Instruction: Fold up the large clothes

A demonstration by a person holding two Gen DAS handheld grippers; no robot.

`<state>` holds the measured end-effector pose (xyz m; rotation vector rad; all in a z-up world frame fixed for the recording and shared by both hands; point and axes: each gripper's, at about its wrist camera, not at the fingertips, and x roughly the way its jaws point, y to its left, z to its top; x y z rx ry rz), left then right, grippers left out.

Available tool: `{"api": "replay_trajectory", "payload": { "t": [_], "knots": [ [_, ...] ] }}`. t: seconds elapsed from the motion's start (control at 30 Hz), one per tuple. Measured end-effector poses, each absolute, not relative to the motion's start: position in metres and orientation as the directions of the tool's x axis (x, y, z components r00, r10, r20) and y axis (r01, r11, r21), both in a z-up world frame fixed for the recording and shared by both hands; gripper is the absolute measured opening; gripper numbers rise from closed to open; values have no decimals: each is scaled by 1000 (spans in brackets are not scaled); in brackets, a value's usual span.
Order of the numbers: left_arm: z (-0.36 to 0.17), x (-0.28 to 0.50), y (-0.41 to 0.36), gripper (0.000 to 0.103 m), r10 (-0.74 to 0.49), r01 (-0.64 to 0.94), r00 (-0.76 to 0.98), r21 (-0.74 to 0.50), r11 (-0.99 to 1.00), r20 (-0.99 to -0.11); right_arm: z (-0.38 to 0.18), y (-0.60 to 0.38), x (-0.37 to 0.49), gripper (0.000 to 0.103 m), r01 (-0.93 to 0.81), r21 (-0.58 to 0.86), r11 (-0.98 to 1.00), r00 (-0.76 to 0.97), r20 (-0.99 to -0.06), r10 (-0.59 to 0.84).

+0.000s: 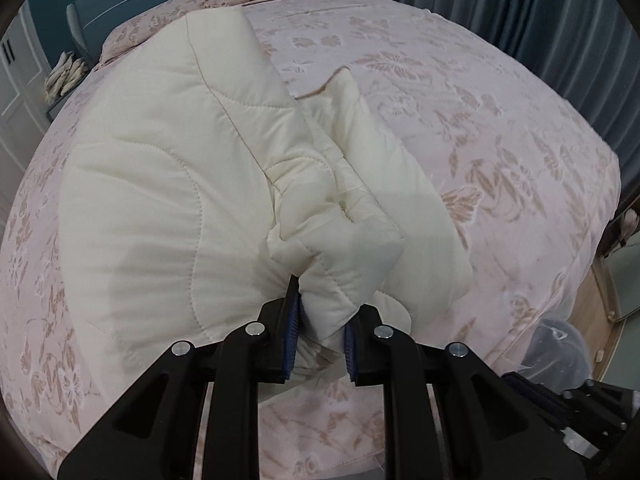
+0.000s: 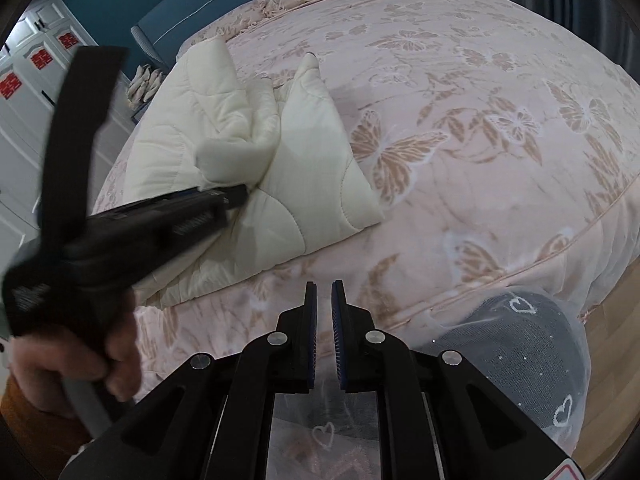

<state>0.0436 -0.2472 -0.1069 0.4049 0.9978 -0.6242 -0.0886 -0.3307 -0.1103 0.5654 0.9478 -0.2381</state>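
Two tools are at work over the bed (image 2: 500, 160), and only one has cloth in it. The left tool (image 1: 320, 320) is closed on a thick bunched fold of the cream quilted garment (image 1: 160, 200), its blue pads (image 1: 291, 336) pressing the padding from both sides. The garment lies near the left edge of the bed, partly folded, with one flap doubled over the middle. The right tool (image 2: 324, 320) hangs above the near edge of the bed, its jaws only a narrow slit apart and holding nothing. The step in hand looks like carrying the gripped fold across the body of the garment. Next, I judge, the left tool needs to lay that fold flat and let go, while the right tool reaches for a free corner to square the stack.
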Motion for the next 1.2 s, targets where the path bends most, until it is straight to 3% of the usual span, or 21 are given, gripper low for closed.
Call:
{"api": "replay_trajectory", "payload": {
  "t": [0.1,0.2,0.27,0.37,0.47,0.53,0.63,0.83,0.9,0.97,1.07,1.2],
  "knots": [
    [-109,39,-250,19,-290,660,422,72,748,-859,-110,-335,-93,10,438,351,828,570,-821,46],
    [-87,33,-240,36,-330,659,440,51,750,-835,-101,-340,-96,12,443,342,829,575,-818,31],
    [-59,27,-222,57,-422,664,427,-39,746,-800,-91,-344,-96,28,437,341,832,588,-809,23],
    [-23,18,-188,68,-502,652,437,-121,748,-746,-60,-341,-90,45,393,318,863,635,-772,-5],
    [7,17,-145,77,-531,609,492,-163,776,-690,-26,-335,-74,63,326,340,882,702,-712,15],
    [18,24,-117,77,-490,544,544,-158,824,-680,-12,-332,-58,71,300,372,878,732,-681,38],
    [19,39,-85,77,-433,448,575,-176,877,-694,-3,-324,-23,72,262,395,880,741,-667,79],
    [12,62,-33,77,-304,296,606,-146,944,-735,-17,-299,46,72,244,358,901,662,-741,114],
    [10,66,-23,77,-285,282,605,-134,950,-744,-31,-288,59,59,248,308,919,614,-784,97],
    [7,70,-20,77,-261,270,601,-115,956,-756,-41,-281,65,25,260,217,941,577,-816,29],
    [3,68,-19,77,-240,269,593,-93,959,-769,-35,-289,53,14,252,269,930,602,-796,67],
    [-1,73,-29,77,-217,280,585,-56,958,-781,-7,-294,23,12,254,178,951,646,-762,-30]
  ]
}}
